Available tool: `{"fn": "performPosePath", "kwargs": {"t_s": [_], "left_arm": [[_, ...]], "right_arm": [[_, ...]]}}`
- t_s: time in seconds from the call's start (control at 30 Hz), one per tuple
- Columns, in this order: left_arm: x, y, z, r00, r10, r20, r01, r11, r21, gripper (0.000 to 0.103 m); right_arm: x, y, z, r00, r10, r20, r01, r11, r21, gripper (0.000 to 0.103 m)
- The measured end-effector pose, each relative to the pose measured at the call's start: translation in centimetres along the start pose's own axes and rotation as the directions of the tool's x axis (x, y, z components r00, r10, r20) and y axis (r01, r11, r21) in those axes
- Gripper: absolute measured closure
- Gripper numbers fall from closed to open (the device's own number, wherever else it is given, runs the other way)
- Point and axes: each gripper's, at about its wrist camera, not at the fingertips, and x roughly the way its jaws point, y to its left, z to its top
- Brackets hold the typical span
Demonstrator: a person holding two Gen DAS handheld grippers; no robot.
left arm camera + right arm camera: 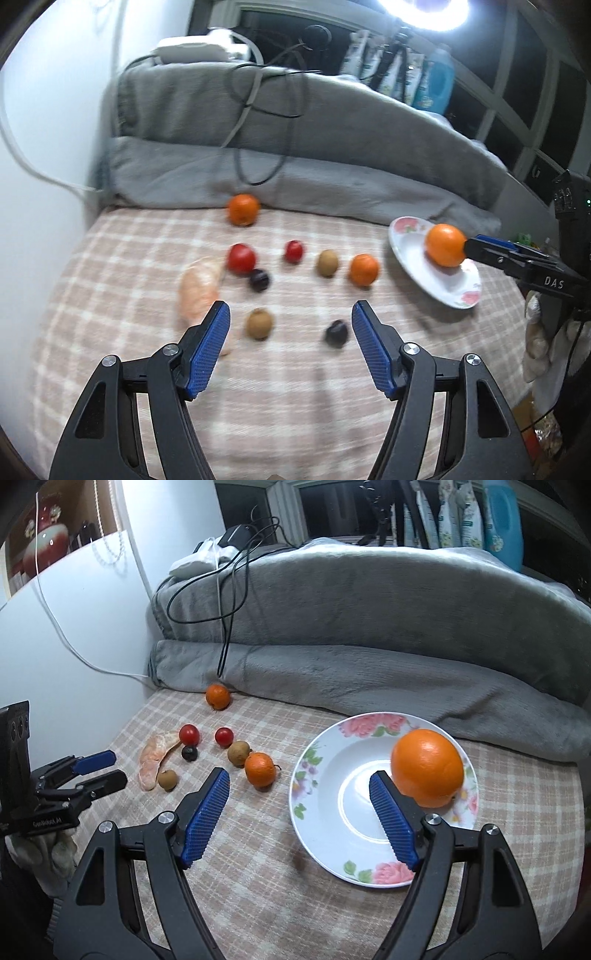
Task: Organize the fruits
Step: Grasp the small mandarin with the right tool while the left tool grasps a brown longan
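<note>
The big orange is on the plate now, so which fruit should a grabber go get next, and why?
Probably the right gripper, whose jaws are open and empty, should reach for the small orange. The big orange already sits on the flowered plate, apart from the pads, and the small orange is the loose fruit lying nearest the plate on the checked cloth.

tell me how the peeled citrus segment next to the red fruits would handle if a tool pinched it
The peeled segment looks soft and membrane-thin, so it would probably squash or tear under a firm pinch. Its curved, flattish shape lies limp on the checked cloth, so it likely won't roll, unlike the round small orange.
</note>
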Motion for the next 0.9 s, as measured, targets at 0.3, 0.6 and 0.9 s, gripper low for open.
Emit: {"fn": "performPosePath", "kwargs": {"t_s": [0.3, 0.6, 0.9], "left_arm": [[0.0, 3.2, -0.5, 0.998, 0.055, -0.01, -0.055, 0.997, -0.052, 0.035], [0.8, 4.1, -0.6, 0.998, 0.055, -0.017, -0.056, 0.997, -0.057, 0.037], [2.7, 2.7, -0.7, 0.997, 0.025, -0.069, -0.025, 1.0, 0.009, 0.059]], "right_arm": [[2.0, 1.7, 0.8, 0.999, 0.039, -0.034, -0.041, 0.998, -0.048, 0.022], [4.4, 3.2, 1.4, 0.994, 0.061, -0.086, -0.07, 0.993, -0.099, 0.023], [7.7, 4.6, 1.4, 0.98, 0.07, -0.184, -0.104, 0.977, -0.184, 0.046]]}}
